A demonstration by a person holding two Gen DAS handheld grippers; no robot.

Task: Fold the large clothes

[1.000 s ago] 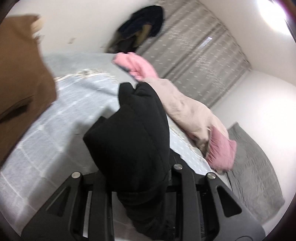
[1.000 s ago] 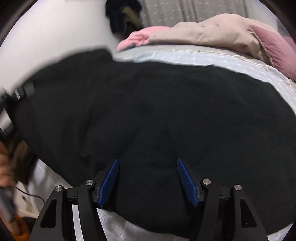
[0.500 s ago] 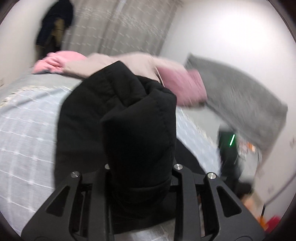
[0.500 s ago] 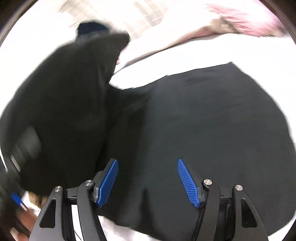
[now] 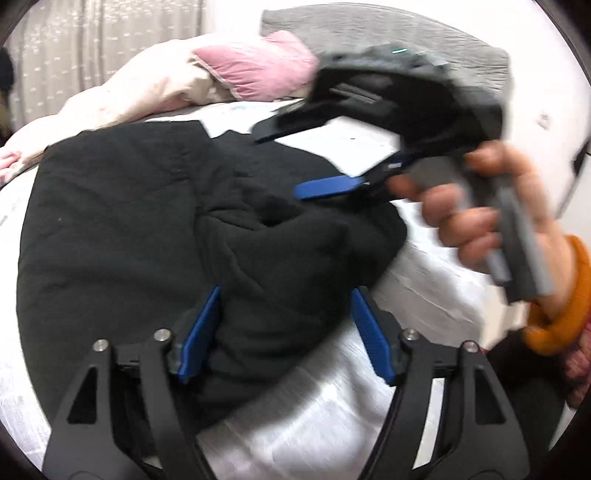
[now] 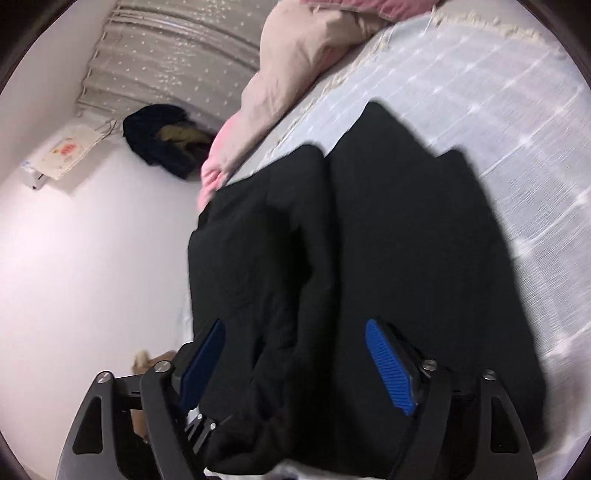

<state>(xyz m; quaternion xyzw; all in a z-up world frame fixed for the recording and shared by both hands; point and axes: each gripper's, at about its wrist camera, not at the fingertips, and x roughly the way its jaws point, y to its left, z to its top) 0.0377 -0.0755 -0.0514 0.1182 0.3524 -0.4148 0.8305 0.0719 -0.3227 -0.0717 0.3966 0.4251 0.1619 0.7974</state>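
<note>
Left hand-held gripper (image 5: pixel 284 328) just opening around black coat (image 5: pixel 147 229), hand (image 5: pixel 491 221) only there

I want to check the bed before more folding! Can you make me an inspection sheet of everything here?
Surface: bed with a pale checked cover, mostly bare on one side.
Job's things: black padded garment lying on the bed, partly folded over itself.
Clutter: beige duvet and pink pillow bunched beyond the garment; grey blanket behind them.
Grippers: left gripper open, jaws just opening, a garment fold between them unpinched; right gripper open, jaws just opening, over the garment.
Cables: nothing seen.
Surroundings: grey curtain, dark clothes hanging, white wall.
</note>
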